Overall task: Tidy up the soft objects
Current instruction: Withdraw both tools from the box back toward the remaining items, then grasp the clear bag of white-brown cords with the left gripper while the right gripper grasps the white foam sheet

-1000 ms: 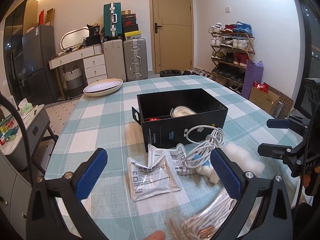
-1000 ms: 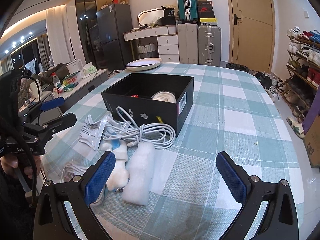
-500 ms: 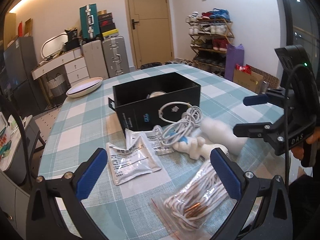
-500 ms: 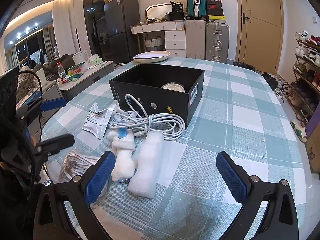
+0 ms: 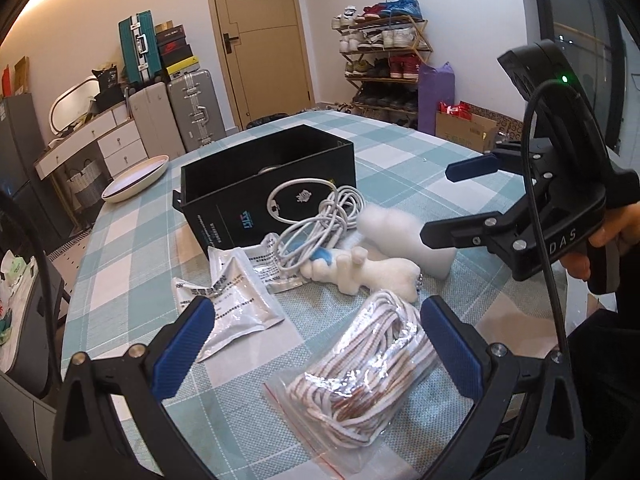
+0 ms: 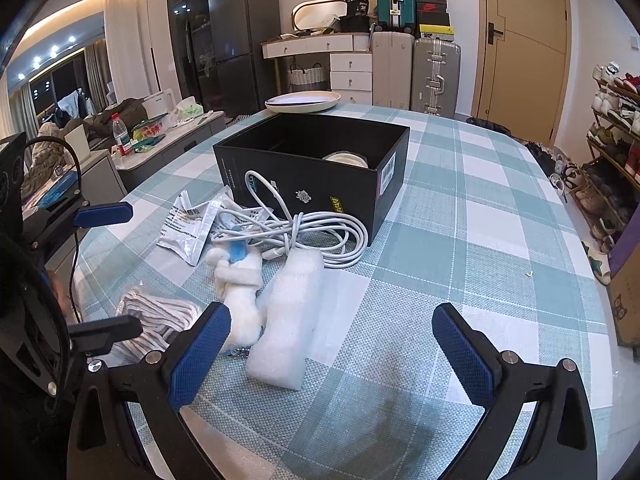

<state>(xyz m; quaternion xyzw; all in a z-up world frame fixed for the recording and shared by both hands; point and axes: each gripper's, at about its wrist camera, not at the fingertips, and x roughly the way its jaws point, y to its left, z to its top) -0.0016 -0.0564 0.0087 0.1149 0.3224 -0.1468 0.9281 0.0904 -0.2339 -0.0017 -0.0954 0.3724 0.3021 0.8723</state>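
An open black box [image 5: 272, 188] [image 6: 320, 168] stands on the checked table with a white roll inside. In front of it lie a white coiled cable [image 5: 320, 220] [image 6: 304, 232], a white foam piece [image 5: 404, 236] [image 6: 292, 320], a white plush toy [image 5: 360, 272] [image 6: 240, 284], silver foil packets [image 5: 232, 292] [image 6: 192, 224] and a clear bag of striped cords [image 5: 368, 376] [image 6: 156, 320]. My left gripper [image 5: 316, 348] is open and empty above the bag. My right gripper [image 6: 332, 348] is open and empty, near the foam piece.
A cream plate [image 5: 136, 178] [image 6: 302, 101] sits at the table's far edge. Suitcases [image 6: 416, 68], a dresser, a fridge and a shoe rack [image 5: 384, 60] stand around the room. The table edge is close on my side.
My left gripper has pulled back and swung right; the cord bag now lies between its fingers. My right gripper has drawn back slightly. Both stay open.
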